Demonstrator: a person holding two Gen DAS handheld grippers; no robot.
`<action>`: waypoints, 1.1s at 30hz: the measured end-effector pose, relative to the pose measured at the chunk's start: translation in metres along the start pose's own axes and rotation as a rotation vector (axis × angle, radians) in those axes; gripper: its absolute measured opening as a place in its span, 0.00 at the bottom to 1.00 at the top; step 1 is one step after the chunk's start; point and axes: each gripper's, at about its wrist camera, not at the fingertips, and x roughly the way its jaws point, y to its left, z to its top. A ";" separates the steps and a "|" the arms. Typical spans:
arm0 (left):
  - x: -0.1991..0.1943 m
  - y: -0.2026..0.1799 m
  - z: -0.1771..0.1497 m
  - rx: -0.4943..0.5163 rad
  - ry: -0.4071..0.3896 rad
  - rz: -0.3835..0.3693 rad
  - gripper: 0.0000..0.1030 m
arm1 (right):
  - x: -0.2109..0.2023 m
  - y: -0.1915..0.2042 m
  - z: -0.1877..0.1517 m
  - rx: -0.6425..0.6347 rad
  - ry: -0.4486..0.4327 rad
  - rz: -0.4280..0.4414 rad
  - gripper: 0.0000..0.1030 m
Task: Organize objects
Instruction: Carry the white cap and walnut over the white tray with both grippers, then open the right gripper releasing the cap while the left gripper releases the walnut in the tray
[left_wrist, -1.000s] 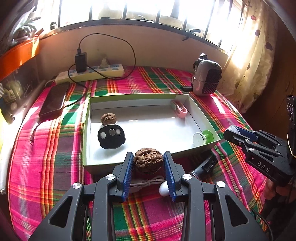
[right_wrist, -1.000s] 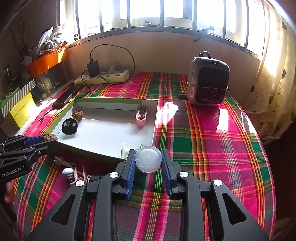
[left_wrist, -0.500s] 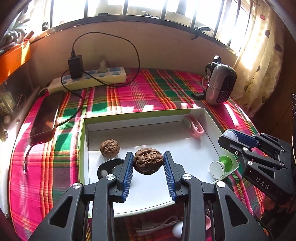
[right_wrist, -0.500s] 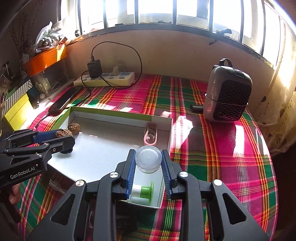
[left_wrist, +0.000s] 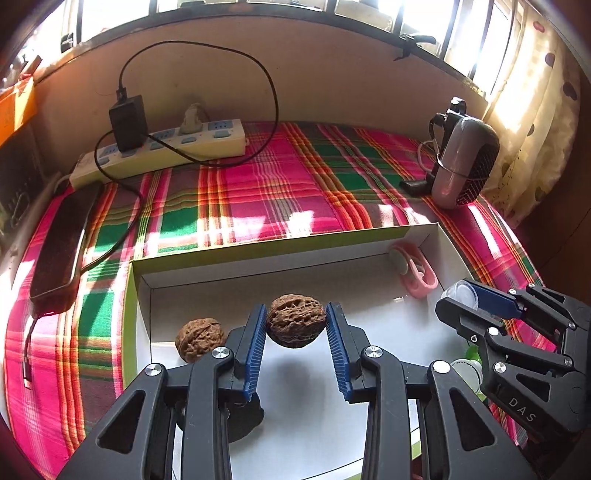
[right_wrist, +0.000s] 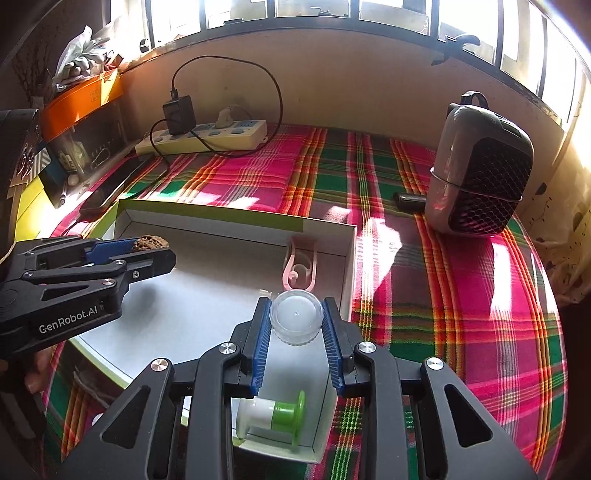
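Plaid cloth (right_wrist: 424, 295) in pink and green covers the desk, and a white box (right_wrist: 325, 229) with green outer walls lies on it. A grey heater (right_wrist: 480, 170) stands near the desk's far right corner, a power strip (left_wrist: 162, 151) along the far edge. Above the box floor, the left gripper (left_wrist: 296, 328) pinches a walnut (left_wrist: 296, 320) between its blue pads; a second walnut (left_wrist: 199, 339) lies by the box's left wall. The right gripper (right_wrist: 296, 325) clamps a clear round lid (right_wrist: 296, 321) over the box's right side.
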 end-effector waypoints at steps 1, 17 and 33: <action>0.002 0.000 0.001 0.000 0.004 0.001 0.30 | 0.001 0.001 0.001 -0.003 0.000 0.000 0.28; 0.015 0.000 0.004 0.007 0.026 0.031 0.30 | 0.010 0.009 0.000 -0.037 0.020 -0.004 0.28; 0.016 -0.002 0.003 0.014 0.026 0.038 0.30 | 0.015 0.016 -0.001 -0.063 0.023 -0.020 0.28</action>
